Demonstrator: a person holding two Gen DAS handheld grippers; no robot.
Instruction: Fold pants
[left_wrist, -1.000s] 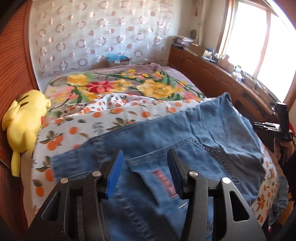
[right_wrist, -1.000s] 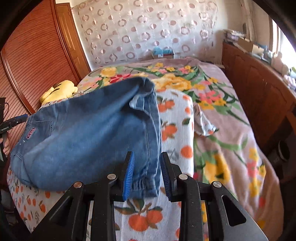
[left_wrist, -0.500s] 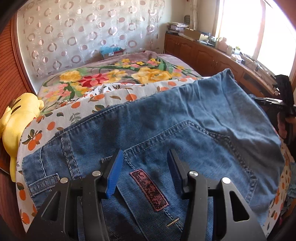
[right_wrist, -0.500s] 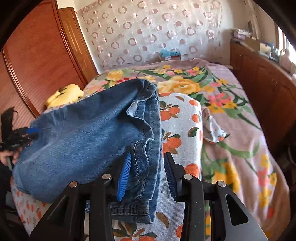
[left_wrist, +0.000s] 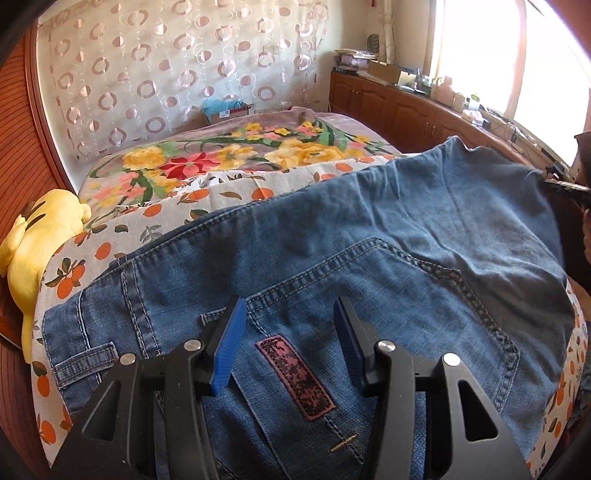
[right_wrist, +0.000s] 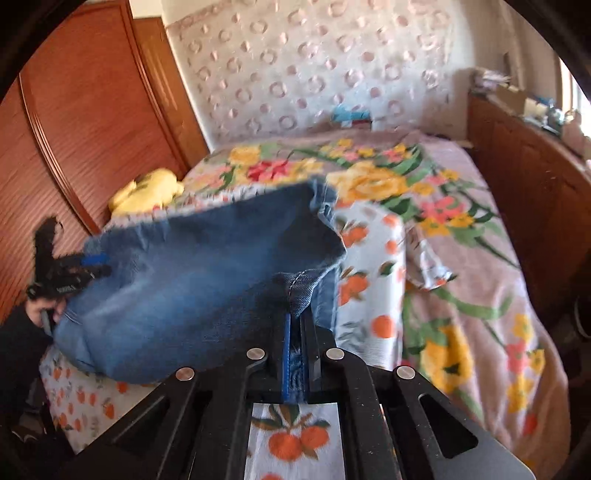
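Observation:
Blue denim pants (left_wrist: 369, 229) lie across the bed, waist end towards the left wrist camera. My left gripper (left_wrist: 288, 332) hovers open just over the back pocket and its dark red label (left_wrist: 295, 373), with no cloth pinched between its blue pads. In the right wrist view my right gripper (right_wrist: 295, 321) is shut on the stitched hem of the pants (right_wrist: 192, 280) and holds that end raised off the sheet. The left gripper (right_wrist: 70, 269) shows at the far left end of the pants. The right gripper (left_wrist: 565, 184) is partly cut off at the right edge.
Under the pants lies an orange-print sheet (left_wrist: 166, 214) over a floral blanket (left_wrist: 221, 162). A yellow plush toy (left_wrist: 40, 236) rests at the bed's left edge by the wooden panel (right_wrist: 92, 129). Wooden cabinets (left_wrist: 406, 107) with clutter run under the window at right.
The right gripper's jaws closed on the pants' hem and lifted it off the sheet. The left gripper dropped closer to the back pocket, then held still, jaws unchanged.

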